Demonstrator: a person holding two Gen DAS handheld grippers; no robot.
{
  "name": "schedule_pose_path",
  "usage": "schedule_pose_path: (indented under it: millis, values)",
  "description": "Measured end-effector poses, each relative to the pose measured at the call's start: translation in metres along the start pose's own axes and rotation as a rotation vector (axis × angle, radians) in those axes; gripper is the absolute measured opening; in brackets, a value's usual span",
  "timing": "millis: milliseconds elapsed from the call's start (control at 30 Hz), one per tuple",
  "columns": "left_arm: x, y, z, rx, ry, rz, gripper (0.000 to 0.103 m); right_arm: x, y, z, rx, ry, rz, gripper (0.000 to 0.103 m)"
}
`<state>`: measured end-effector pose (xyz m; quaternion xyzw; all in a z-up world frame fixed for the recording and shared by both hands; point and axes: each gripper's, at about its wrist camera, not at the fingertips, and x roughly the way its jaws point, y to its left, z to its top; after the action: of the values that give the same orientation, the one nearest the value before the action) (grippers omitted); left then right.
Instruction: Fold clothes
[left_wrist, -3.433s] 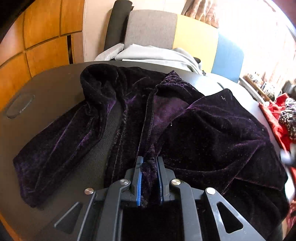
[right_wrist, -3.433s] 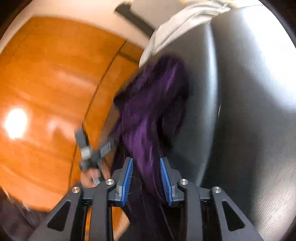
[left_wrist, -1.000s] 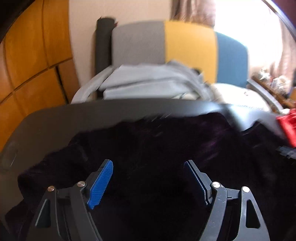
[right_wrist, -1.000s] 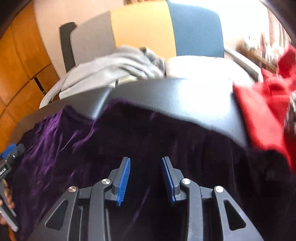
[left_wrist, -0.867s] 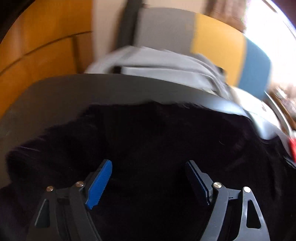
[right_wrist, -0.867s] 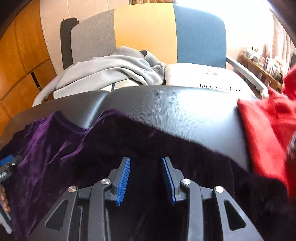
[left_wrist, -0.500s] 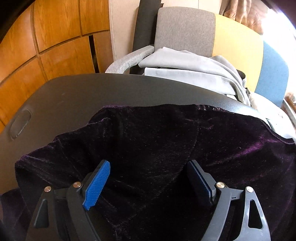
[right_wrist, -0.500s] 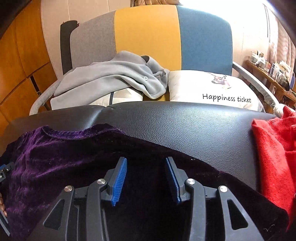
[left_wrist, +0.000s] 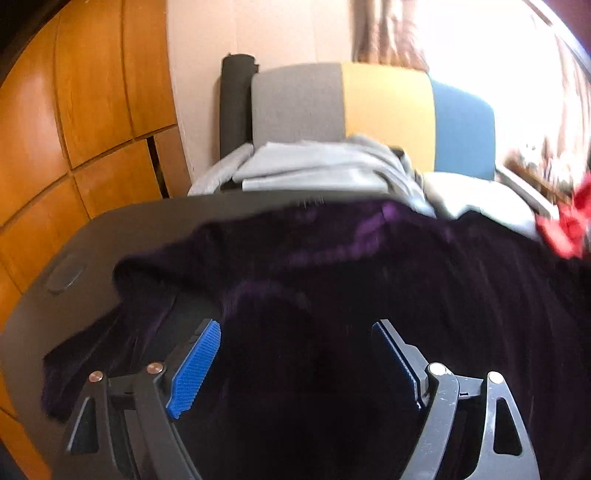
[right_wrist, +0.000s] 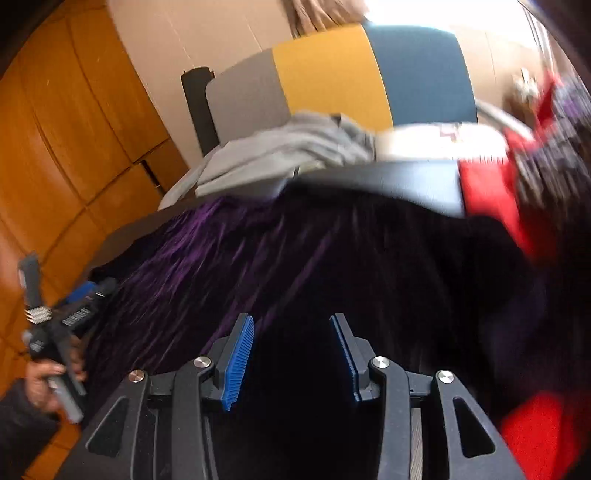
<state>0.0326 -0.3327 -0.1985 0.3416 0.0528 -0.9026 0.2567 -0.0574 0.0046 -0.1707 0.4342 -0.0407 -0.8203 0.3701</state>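
Observation:
A dark purple velvet garment (left_wrist: 369, 277) lies spread over the black leather-look table (left_wrist: 122, 229). My left gripper (left_wrist: 295, 354) hovers over its near part, jaws wide open, nothing pinched between the blue pads (left_wrist: 195, 365). The cloth's left end trails off as a loose flap beside the left finger. In the right wrist view the same garment (right_wrist: 295, 258) fills the middle, and my right gripper (right_wrist: 291, 354) stands partly open just above it, pads clear of the cloth. The left gripper (right_wrist: 55, 321) shows at the far left, held by a hand (right_wrist: 40, 373). Both views are motion-blurred.
Beyond the table's far edge (right_wrist: 388, 181) stands a grey, yellow and blue chair (left_wrist: 388, 107) with a grey garment (left_wrist: 325, 170) and a white cushion (right_wrist: 436, 144) on it. Red clothing (right_wrist: 487, 192) lies at the table's right. Wooden panels (left_wrist: 74, 129) line the left.
Both grippers, shut on the purple cloth a few seconds ago, now stand open above it. Over the last second both cameras swung sideways, and the right view tilted, bringing the left gripper further into view.

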Motion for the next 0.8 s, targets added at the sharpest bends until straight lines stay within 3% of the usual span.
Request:
schedule_pose_path:
  millis: [133,233,300,367,467,567,700,800]
  values:
    - [-0.03,0.004,-0.038,0.008,0.034,0.036,0.085,-0.009,0.025,-0.053,-0.064,0.118,0.069,0.043]
    - [-0.034,0.017,-0.056,-0.01,0.077,0.063,0.085,-0.014,0.04,-0.083,-0.183,0.173,-0.024,0.043]
    - [-0.027,0.029,-0.072,-0.067,0.135,0.037,0.086,-0.022,0.04,-0.094,-0.253,0.164,-0.094,0.041]
    - [-0.031,0.036,-0.08,-0.116,0.104,0.021,0.094,-0.031,0.03,-0.096,-0.234,0.164,-0.126,0.038]
    - [-0.033,0.037,-0.084,-0.119,0.087,0.033,0.094,-0.039,0.02,-0.096,-0.187,0.183,-0.128,0.04]
    - [-0.03,0.037,-0.079,-0.116,0.103,0.041,0.096,-0.045,0.019,-0.103,-0.257,0.175,-0.173,0.04]
    - [-0.046,0.026,-0.066,-0.075,0.049,0.045,0.09,-0.051,0.007,-0.106,-0.154,0.136,-0.146,0.04]
    - [-0.059,0.009,-0.058,-0.027,0.01,-0.002,0.091,-0.058,-0.001,-0.104,-0.068,0.129,-0.107,0.04]
